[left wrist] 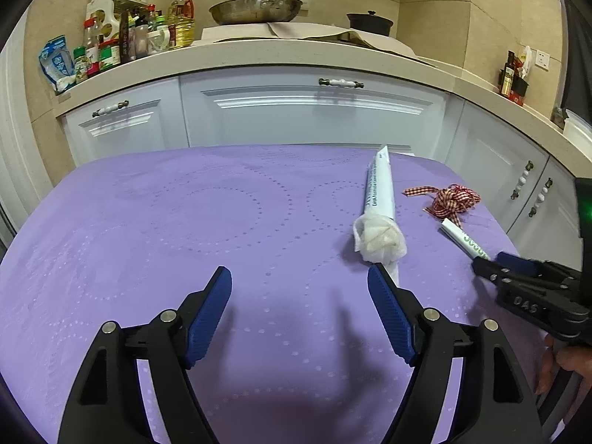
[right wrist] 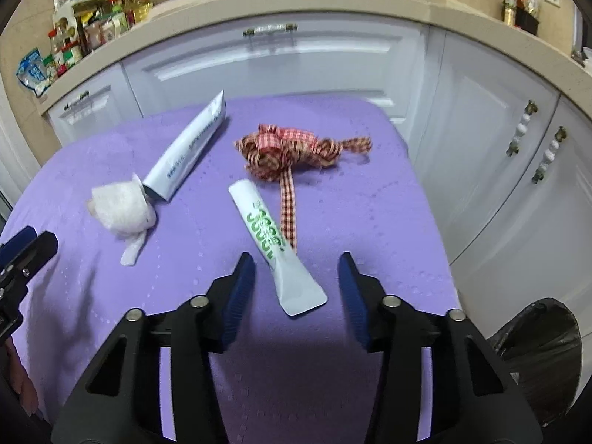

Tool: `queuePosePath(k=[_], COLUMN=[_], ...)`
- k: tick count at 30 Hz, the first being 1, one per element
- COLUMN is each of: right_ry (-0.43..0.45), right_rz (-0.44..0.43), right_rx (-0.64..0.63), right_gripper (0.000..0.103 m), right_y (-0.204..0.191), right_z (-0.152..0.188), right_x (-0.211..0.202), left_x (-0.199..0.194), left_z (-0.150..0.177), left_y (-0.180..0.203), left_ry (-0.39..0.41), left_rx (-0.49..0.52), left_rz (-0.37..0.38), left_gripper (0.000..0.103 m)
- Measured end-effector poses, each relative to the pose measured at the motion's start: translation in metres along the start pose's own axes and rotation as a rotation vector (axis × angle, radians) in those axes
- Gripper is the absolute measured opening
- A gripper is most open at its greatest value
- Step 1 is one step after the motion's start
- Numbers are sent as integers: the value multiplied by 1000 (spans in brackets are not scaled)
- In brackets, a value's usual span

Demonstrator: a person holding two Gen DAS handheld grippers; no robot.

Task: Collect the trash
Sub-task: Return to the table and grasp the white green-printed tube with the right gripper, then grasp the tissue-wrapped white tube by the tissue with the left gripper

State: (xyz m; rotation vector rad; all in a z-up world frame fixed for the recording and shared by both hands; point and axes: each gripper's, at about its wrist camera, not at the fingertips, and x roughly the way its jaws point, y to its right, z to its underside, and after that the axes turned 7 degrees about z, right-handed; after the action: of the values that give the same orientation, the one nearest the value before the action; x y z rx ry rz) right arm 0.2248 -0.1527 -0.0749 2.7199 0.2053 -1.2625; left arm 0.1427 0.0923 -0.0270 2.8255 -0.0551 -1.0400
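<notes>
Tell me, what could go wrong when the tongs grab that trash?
The right tongs straddle only the flat tail of the green-lettered tube, so it might slip out. The checked ribbon has a strip lying beside that tube and could get dragged along. The left tongs stand open near the tissue wad and may nudge it instead.

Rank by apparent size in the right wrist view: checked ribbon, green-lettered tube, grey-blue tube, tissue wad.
1. checked ribbon, widest spread.
2-3. grey-blue tube and green-lettered tube: look alike; the green-lettered one lies nearer, so unranked.
4. tissue wad.
</notes>
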Motion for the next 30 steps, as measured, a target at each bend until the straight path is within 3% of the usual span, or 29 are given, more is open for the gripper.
queuePosePath(k=[4,5,15,30], right_ry=[0,0,52,97], right_rz=[14,16,8,49], right_rx=[-18,-22,-15,56], right_gripper=[20,18,18,18], right_y=[-1,-1,3,45], right_z=[0,0,4,0], right_x=[1,1,-15,-20], left_x=[4,5,8,33], left_z=[-1,-1,-4,-17], left_y=[3,3,14,43], left_ry=[-7,-8,-9,-24], left_rx=[6,5,22,66], left_rz=[10,11,34,47], left_gripper=[74,74,74,74])
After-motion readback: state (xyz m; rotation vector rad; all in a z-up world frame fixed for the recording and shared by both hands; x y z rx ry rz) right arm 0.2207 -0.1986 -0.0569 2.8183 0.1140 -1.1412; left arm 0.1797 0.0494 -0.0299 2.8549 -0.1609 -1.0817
